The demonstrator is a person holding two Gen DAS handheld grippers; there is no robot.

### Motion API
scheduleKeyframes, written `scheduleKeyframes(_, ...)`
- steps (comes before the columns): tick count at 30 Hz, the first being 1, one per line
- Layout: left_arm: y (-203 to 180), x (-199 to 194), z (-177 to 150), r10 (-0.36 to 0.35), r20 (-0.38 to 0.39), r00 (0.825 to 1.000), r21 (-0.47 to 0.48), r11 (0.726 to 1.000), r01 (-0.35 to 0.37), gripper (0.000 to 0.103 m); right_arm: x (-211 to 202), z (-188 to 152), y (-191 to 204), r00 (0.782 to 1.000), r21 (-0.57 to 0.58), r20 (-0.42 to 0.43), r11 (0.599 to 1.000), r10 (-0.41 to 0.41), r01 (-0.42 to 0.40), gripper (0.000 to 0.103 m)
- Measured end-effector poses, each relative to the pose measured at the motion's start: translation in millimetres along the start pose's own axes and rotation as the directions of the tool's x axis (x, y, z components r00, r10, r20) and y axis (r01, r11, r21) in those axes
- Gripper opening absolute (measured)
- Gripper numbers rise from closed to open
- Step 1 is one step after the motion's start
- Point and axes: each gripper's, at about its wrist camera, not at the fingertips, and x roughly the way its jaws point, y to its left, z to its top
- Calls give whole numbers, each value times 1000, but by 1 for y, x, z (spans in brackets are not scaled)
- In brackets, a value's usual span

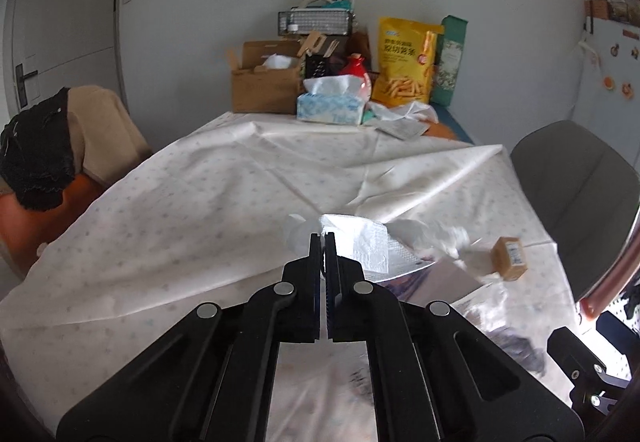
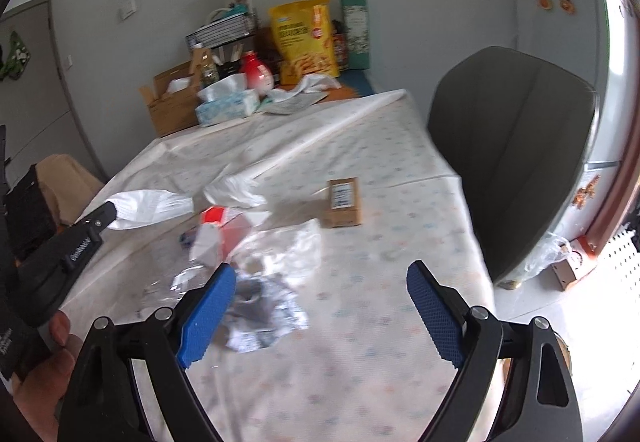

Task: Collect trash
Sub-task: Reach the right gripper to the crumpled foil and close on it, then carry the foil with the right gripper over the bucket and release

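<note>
A white face mask (image 2: 148,208) hangs just above the worktop (image 2: 360,362), its edge clenched in the left tongs (image 2: 110,211). Beside it lie crumpled white tissue (image 2: 236,192), a red-and-white carton (image 2: 218,230), clear plastic wrap (image 2: 288,246), a crushed foil wrapper (image 2: 260,318) and a small brown box (image 2: 343,202). The right tongs (image 2: 320,310) stand released, jaws wide over the foil wrapper.
</note>
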Motion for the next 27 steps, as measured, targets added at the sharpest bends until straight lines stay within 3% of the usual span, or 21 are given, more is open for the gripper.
scheduleKeyframes(4,10,3,-7,15,-21,1000,1,1000,-15,3,13,-7,11,999,-5,-40,1000,28,-29,75)
scheduleKeyframes(6,13,4,-10,18,-28,999,-2,1000,-18,3,19,-10,14,997,-7,-67,999,45,-46,59)
scheduleKeyframes(8,15,2,-12,15,-32,999,-9,1000,-15,3,26,-14,18,991,-15,-106,996,82,-84,23)
scheduleKeyframes(10,13,0,-11,12,-27,1000,-9,1000,-12,3,27,-15,20,987,-19,-122,994,106,-109,16)
scheduleKeyframes(27,-17,-59,9,-48,83,995,15,999,47,3,-45,2,-5,997,-7,29,998,66,-66,12)
